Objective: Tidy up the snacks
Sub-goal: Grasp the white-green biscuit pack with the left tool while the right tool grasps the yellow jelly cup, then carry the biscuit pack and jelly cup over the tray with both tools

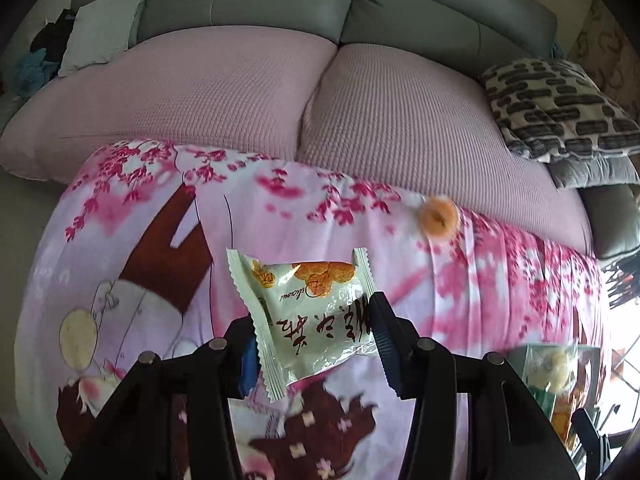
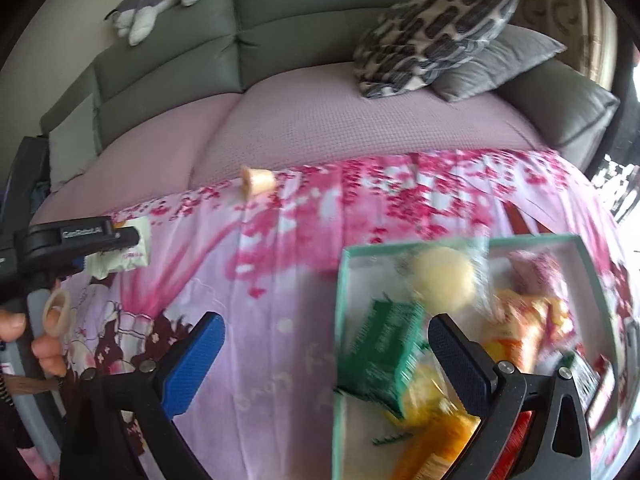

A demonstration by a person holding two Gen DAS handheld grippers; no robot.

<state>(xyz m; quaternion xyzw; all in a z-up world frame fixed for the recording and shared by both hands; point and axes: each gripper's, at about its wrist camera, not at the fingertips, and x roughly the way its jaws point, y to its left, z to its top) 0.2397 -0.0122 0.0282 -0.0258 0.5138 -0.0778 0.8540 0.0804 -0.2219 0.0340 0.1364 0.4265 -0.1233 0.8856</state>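
My left gripper (image 1: 314, 330) is shut on a white snack packet (image 1: 308, 316) with orange cookie pictures, holding it above the pink floral cloth (image 1: 280, 208). The same gripper and packet (image 2: 124, 254) show at the left of the right wrist view. My right gripper (image 2: 326, 344) is open and empty, hovering at the left edge of a teal-rimmed box (image 2: 536, 240) holding several snacks: a round yellow cake (image 2: 442, 276), a green packet (image 2: 384, 344) and orange packets (image 2: 520, 328). A small orange jelly cup (image 1: 437, 216) lies on the cloth's far edge, also seen in the right wrist view (image 2: 259, 181).
A grey sofa (image 1: 248, 4) with pink seat covers (image 1: 224, 92) stands behind the cloth. A patterned cushion (image 2: 432, 28) and grey cushion (image 2: 508, 60) lie at the right. A plush toy (image 2: 160, 0) rests on the sofa back. The box also shows at lower right in the left wrist view (image 1: 560, 384).
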